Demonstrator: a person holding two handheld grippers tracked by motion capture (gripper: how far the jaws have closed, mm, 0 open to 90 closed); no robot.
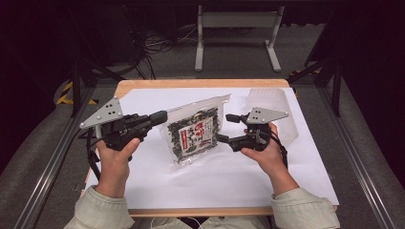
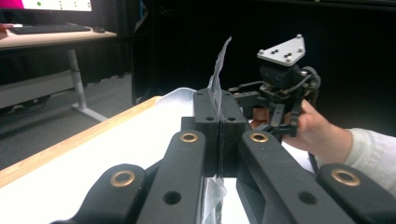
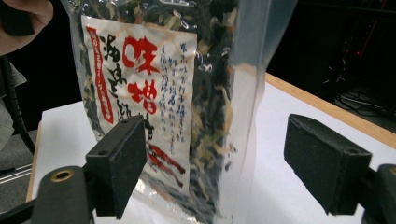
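Observation:
A clear plastic bag (image 1: 196, 133) of dark dried greens carries a white label with red characters (image 3: 140, 88). My left gripper (image 1: 162, 117) is shut on the bag's clear side edge (image 2: 219, 70), with the film pinched between its jaws (image 2: 219, 123). The bag hangs upright from that grip, its lower end near the white sheet. My right gripper (image 1: 227, 128) stands open at the bag's other side. In the right gripper view (image 3: 224, 163) the bag hangs just beyond the wide-apart pads (image 3: 121, 158), and nothing presses on it.
A white sheet (image 1: 229, 176) covers the wooden table (image 1: 200, 83). A clear plastic tub (image 1: 274, 102) sits at the back right, behind my right hand. Beyond the table stand a metal frame (image 1: 236, 21) and cables on the floor. A desk (image 2: 51, 37) stands far left.

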